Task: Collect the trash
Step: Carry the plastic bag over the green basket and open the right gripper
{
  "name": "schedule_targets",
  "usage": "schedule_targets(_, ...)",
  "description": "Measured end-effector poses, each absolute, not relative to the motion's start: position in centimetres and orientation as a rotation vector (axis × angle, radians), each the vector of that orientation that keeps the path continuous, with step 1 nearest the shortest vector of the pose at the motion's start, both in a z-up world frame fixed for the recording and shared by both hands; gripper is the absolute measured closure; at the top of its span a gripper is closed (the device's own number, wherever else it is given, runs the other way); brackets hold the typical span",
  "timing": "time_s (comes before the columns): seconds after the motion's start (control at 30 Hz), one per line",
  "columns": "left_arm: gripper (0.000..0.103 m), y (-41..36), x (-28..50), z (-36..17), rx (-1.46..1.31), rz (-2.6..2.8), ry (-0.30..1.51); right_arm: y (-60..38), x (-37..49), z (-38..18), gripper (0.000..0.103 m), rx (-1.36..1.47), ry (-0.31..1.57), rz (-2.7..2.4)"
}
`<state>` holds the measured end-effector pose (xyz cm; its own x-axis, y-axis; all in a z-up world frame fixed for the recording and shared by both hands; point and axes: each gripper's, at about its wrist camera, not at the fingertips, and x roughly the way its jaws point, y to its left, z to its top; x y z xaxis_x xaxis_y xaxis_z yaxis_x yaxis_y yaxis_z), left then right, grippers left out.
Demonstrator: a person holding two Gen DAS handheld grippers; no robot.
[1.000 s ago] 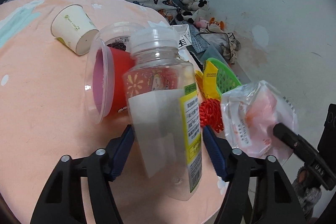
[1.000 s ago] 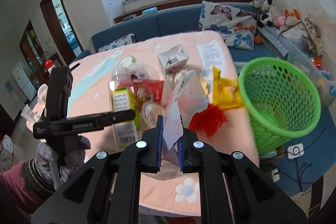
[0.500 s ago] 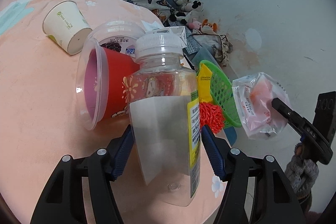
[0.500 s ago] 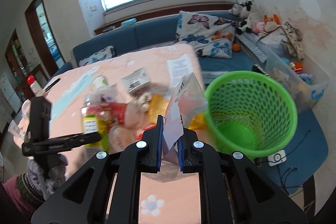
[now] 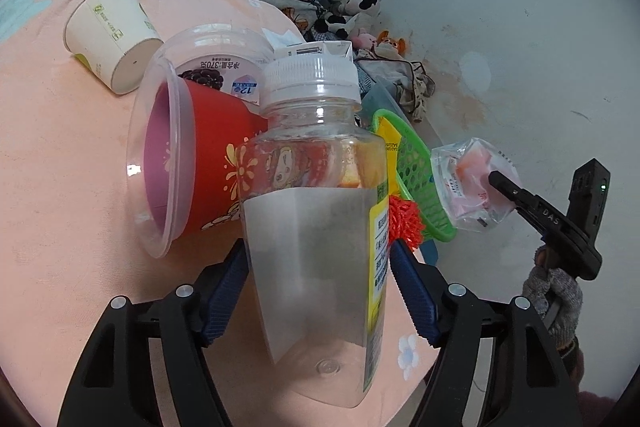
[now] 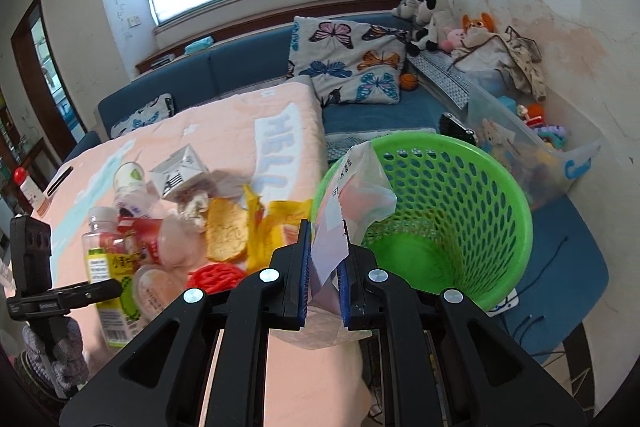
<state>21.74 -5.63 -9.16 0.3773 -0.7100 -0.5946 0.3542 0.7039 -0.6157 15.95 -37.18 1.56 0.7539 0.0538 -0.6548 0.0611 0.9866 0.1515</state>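
In the right wrist view, the right gripper [image 6: 323,275] has its blue-padded fingers [image 6: 304,267] pressed onto a crinkled clear plastic snack bag [image 6: 352,203], pinched low so the loose top stands free. The bag sits at centre frame against the near rim of the round green mesh plastic basket [image 6: 460,211], which looks like positioning for a drop into it.

In the left wrist view, the left gripper [image 5: 318,283] clamps its fingers [image 5: 408,287] on both flat sides of a clear plastic bottle with a white screw cap [image 5: 316,211], held about upright at mid-body, probably for a stable carry.

Behind it, upper left, a red tub with clear lid [image 5: 192,163] and a white paper cup [image 5: 112,35] lie tipped on the peach-clothed counter [image 5: 60,187], seemingly uncollected.
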Motion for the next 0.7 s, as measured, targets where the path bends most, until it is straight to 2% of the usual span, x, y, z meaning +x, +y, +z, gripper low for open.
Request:
schedule_targets(0.07, 0.043, -5.7, 21.6, -9.1, -0.422, -0.713, 0.958, -37.6, 16.4, 1.4, 0.091, 0.163, 0.721, -0.017)
schedule_targets(0.47, 0.047, -5.7, 19.2, -6.4, -0.382, -0.747, 0.902, -41.0, 20.4, -0.9, 0.09, 0.128, 0.762, -0.118)
schedule_targets(0.67, 0.047, -6.6, 18.2, -4.7, -0.337, -0.751, 0.87, -42.7, 21.7, -2.8, 0.087, 0.153, 0.793, -0.157)
schedule_targets(0.7, 0.047, -6.7, 18.0, -4.2, -0.334, -0.76, 0.86, -43.0, 21.7, -3.1, 0.08, 0.168, 0.796, -0.159)
